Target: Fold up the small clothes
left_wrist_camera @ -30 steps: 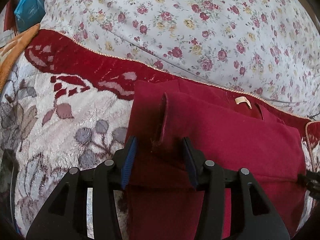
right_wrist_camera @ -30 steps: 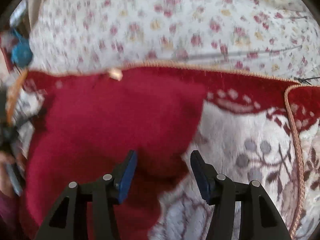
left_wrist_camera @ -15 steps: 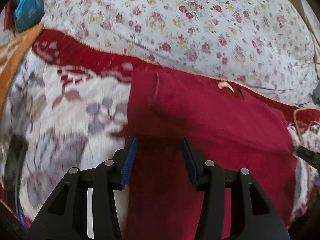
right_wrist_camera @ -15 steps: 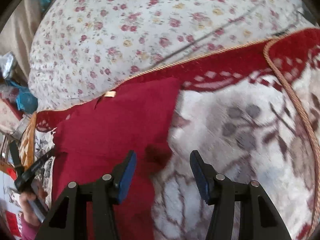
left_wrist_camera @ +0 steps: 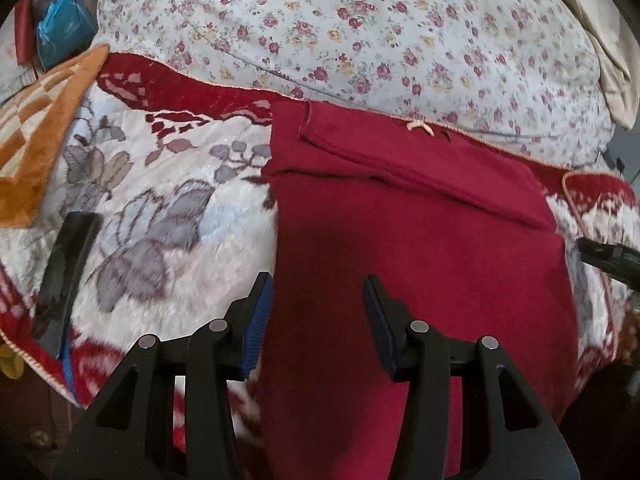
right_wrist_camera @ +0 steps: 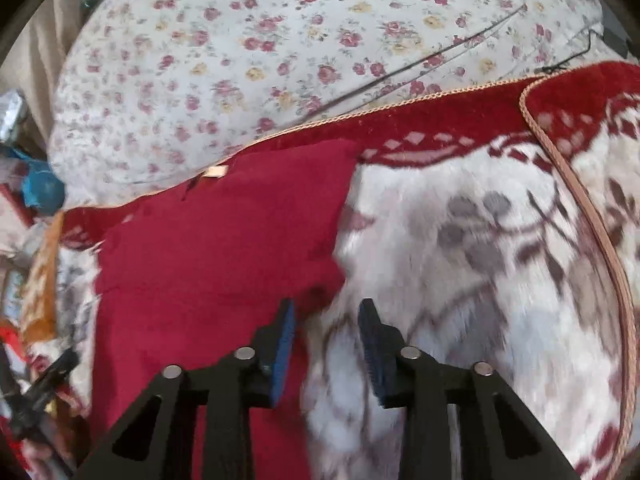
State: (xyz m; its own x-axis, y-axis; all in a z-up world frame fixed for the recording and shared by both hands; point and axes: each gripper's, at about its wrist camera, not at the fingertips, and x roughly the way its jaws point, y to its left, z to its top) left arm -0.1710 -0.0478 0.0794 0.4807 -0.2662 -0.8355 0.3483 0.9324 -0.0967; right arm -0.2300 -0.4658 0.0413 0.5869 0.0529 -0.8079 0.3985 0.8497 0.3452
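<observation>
A dark red garment [left_wrist_camera: 420, 248] lies flat on a plush white and red blanket [left_wrist_camera: 168, 208]. One part is folded across its top, below a small pale bow [left_wrist_camera: 418, 126]. My left gripper [left_wrist_camera: 317, 284] hovers open over the garment's lower left part, with red cloth seen beneath the gap but not pinched. In the right wrist view the garment [right_wrist_camera: 224, 248] fills the left half. My right gripper [right_wrist_camera: 327, 308] hangs at its right edge with jaws closing. Only blanket [right_wrist_camera: 460, 280] shows between them, and the cloth edge lies beside the left finger [right_wrist_camera: 285, 336].
A floral sheet [left_wrist_camera: 360, 40] bulges behind the garment. An orange checked cloth [left_wrist_camera: 36, 132] and a blue bag [left_wrist_camera: 60, 36] lie at the far left. A flat black object [left_wrist_camera: 68, 268] rests on the blanket's left edge. A thin dark cable [right_wrist_camera: 440, 56] crosses the sheet.
My left gripper has drawn back from the folded part, which now lies flat across the garment's top. My right gripper has rolled and shifted right, from over the cloth to its right edge.
</observation>
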